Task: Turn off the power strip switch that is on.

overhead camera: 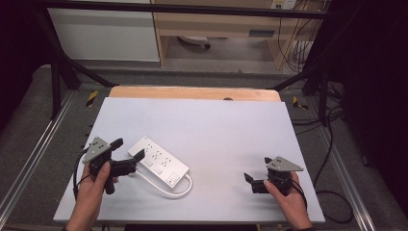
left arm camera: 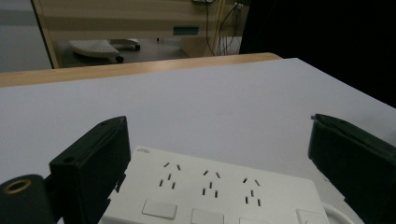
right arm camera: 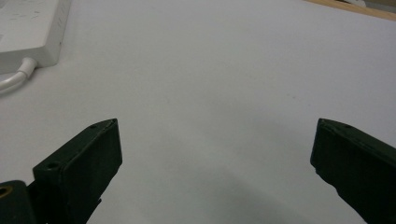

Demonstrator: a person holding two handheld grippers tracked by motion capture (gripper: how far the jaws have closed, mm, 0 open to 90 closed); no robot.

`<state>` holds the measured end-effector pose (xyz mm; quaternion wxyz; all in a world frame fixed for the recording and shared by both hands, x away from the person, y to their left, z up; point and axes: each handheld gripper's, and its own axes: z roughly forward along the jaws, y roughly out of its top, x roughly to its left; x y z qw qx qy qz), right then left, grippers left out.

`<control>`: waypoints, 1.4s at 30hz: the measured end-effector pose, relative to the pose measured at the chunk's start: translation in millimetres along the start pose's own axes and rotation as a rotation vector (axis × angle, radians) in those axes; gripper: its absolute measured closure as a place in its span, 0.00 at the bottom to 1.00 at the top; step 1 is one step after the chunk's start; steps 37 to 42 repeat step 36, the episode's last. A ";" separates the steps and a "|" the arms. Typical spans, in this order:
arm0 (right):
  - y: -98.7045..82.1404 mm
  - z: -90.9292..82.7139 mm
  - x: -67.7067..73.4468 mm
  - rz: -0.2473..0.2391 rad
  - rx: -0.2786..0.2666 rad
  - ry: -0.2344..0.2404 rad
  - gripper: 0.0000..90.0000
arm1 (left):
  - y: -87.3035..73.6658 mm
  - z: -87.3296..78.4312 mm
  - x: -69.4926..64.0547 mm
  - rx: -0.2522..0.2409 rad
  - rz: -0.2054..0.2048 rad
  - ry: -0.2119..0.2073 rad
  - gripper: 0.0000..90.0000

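Observation:
A white power strip (overhead camera: pixel 159 161) lies at an angle on the left half of the white table top (overhead camera: pixel 216 130), its white cable (overhead camera: pixel 171 191) looping along its near side. My left gripper (overhead camera: pixel 128 148) is open at the strip's left end, one jaw on each side of it. In the left gripper view the power strip (left arm camera: pixel 219 193) lies between the wide-apart jaws of that gripper (left arm camera: pixel 219 123), sockets and switches facing up. My right gripper (overhead camera: pixel 257 169) stands open over bare table at the front right. In the right gripper view this gripper (right arm camera: pixel 215 126) holds nothing, and the power strip (right arm camera: pixel 32 28) sits far off with its cable (right arm camera: pixel 14 80).
A wooden table edge (overhead camera: pixel 192 92) runs along the back of the white surface. Metal frame rails (overhead camera: pixel 38 139) flank both sides. Cables (overhead camera: pixel 332 192) lie on the floor at the right, and a wooden cabinet (overhead camera: pixel 216 24) stands beyond the table.

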<state>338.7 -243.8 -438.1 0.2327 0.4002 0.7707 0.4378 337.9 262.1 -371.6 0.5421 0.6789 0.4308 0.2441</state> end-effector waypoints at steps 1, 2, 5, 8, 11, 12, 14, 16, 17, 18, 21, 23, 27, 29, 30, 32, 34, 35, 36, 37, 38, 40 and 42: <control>-0.1 0.0 -0.3 0.002 0.001 0.000 0.03 | -0.1 -5.7 1.2 -0.010 -0.004 0.006 0.06; -0.2 0.1 -1.1 0.002 -0.001 -0.001 0.03 | -0.4 -8.8 2.1 -0.013 -0.004 0.008 0.06; -0.2 0.6 -1.5 0.002 -0.001 0.000 0.03 | -1.9 -19.9 4.8 -0.031 -0.013 0.012 0.06; 0.6 0.5 -0.5 0.004 -0.001 0.001 0.03 | -3.6 -30.3 5.8 -0.038 -0.015 0.008 0.06; 0.6 0.8 -0.4 0.001 0.003 -0.002 0.03 | -4.5 -39.8 6.8 -0.053 -0.016 0.000 0.06; 0.5 0.6 -0.8 0.003 0.000 -0.003 0.03 | -4.7 -42.2 7.2 -0.059 -0.015 -0.004 0.06; 0.2 0.4 -1.6 0.009 0.001 -0.003 0.03 | -5.7 -45.9 8.0 -0.063 -0.013 -0.007 0.05; 0.8 0.3 -2.1 0.006 -0.002 -0.005 0.03 | -8.2 -48.1 9.4 -0.065 -0.003 -0.012 0.05; 1.2 0.2 -1.2 0.005 -0.002 -0.003 0.03 | -10.1 -48.8 10.7 -0.065 -0.003 -0.016 0.05; 1.5 0.6 -0.4 -0.002 -0.001 0.000 0.03 | -12.4 -49.2 12.2 -0.065 -0.011 -0.020 0.05; 1.7 0.8 1.4 -0.011 0.003 0.002 0.03 | -20.5 -49.1 17.9 -0.050 -0.021 -0.022 0.05; 1.4 0.2 0.7 -0.014 0.001 0.000 0.03 | -25.6 -49.0 21.1 -0.041 -0.036 -0.026 0.05; 0.1 0.0 -1.9 -0.007 0.005 -0.008 0.03 | -38.7 -51.2 23.0 -0.002 -0.020 -0.016 0.05; -0.8 0.0 -2.5 -0.001 0.018 -0.016 0.03 | -44.7 -51.5 21.9 0.020 -0.012 -0.019 0.05; -1.5 0.4 -2.9 0.002 0.024 -0.021 0.03 | -47.8 -51.0 21.0 0.041 -0.005 -0.020 0.05; -2.4 1.9 -5.5 0.011 0.040 -0.042 0.03 | -53.0 -47.5 19.3 0.092 0.006 -0.015 0.05; -3.1 5.0 -8.7 0.028 0.058 -0.072 0.03 | -55.5 -42.6 17.2 0.134 0.010 0.005 0.06; -2.9 7.7 -11.1 0.036 0.060 -0.086 0.03 | -56.0 -40.4 16.6 0.145 0.011 0.011 0.06; -2.0 11.2 -14.1 0.042 0.068 -0.103 0.03 | -56.4 -38.6 16.3 0.152 0.008 0.011 0.06; -2.0 11.2 -14.1 0.042 0.068 -0.103 0.03 | -56.4 -38.6 16.3 0.152 0.008 0.011 0.06; -2.0 11.2 -14.1 0.042 0.068 -0.103 0.03 | -56.4 -38.6 16.3 0.152 0.008 0.011 0.06; -2.0 11.2 -14.1 0.042 0.068 -0.103 0.03 | -56.4 -38.6 16.3 0.152 0.008 0.011 0.06; -2.0 11.2 -14.1 0.042 0.068 -0.103 0.03 | -56.4 -38.6 16.3 0.152 0.008 0.011 0.06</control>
